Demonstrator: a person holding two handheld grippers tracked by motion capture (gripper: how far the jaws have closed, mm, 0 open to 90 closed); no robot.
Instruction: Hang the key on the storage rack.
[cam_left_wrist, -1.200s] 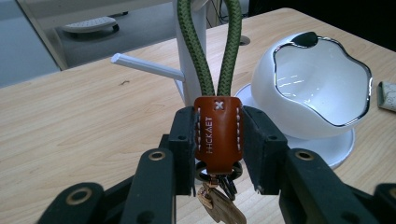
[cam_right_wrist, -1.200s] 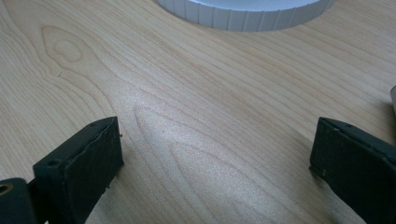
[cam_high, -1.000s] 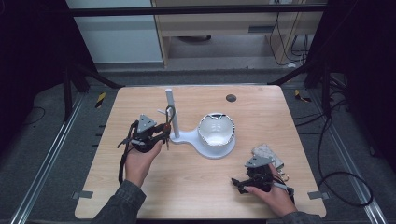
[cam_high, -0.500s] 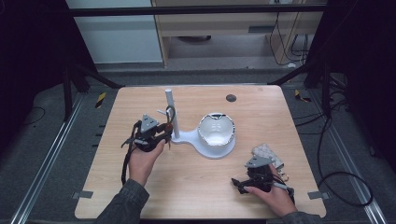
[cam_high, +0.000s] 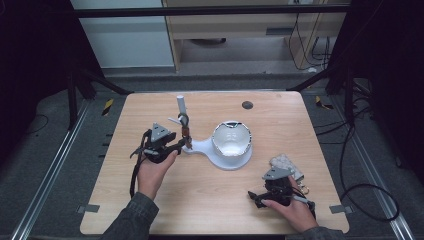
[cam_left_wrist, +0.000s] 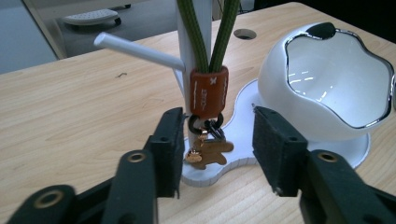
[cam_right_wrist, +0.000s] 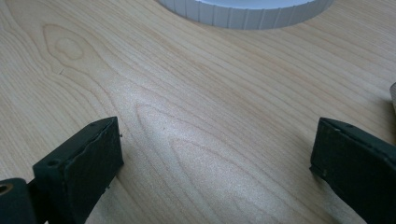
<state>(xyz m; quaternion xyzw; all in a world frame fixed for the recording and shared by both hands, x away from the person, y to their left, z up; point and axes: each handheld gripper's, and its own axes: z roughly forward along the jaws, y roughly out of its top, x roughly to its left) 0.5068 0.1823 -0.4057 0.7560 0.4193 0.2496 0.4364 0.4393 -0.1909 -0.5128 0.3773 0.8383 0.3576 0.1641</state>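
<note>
High view, on the wooden bench (cam_high: 150, 110):
- White stand (cam_high: 220, 150), centre: flat base, upright post (cam_high: 180, 107) with side peg, round white bowl (cam_high: 231, 141) with chrome rim on its right end.
- Keychain (cam_high: 186, 131): hung on post, dark cord loop above brown tab.
- Left claw (cam_high: 183, 145): held in left hand (cam_high: 152, 167), just left of stand, tips close beside keychain; grey three-cornered plate on top, black cable trailing along forearm.
- Right claw (cam_high: 255, 196): held in right hand (cam_high: 290, 207) near front right corner, pointing left, well apart from stand.
- Crumpled pale item (cam_high: 286, 162): just behind right claw; kind cannot be told.
- Dark round hole (cam_high: 247, 105): far side of bench.

Left gripper view:
- Left claw (cam_left_wrist: 217, 142): released, black jaws standing either side of keychain; left jaw very near ring, touching or not cannot be told.
- Keychain (cam_left_wrist: 208, 93): two green cord strands dropping into brown leather sleeve, dark rings below, small gingerbread-figure charm (cam_left_wrist: 210, 153) hanging over stand base.
- Post (cam_left_wrist: 189, 70) directly behind cord; peg pointing left.
- Bowl (cam_left_wrist: 327, 84) at right.

Right gripper view:
- Right claw (cam_right_wrist: 215, 158): released, jaws wide apart, bare bench (cam_right_wrist: 196, 102) between.
- Ribbed white stand edge (cam_right_wrist: 243, 14) at top.
</note>
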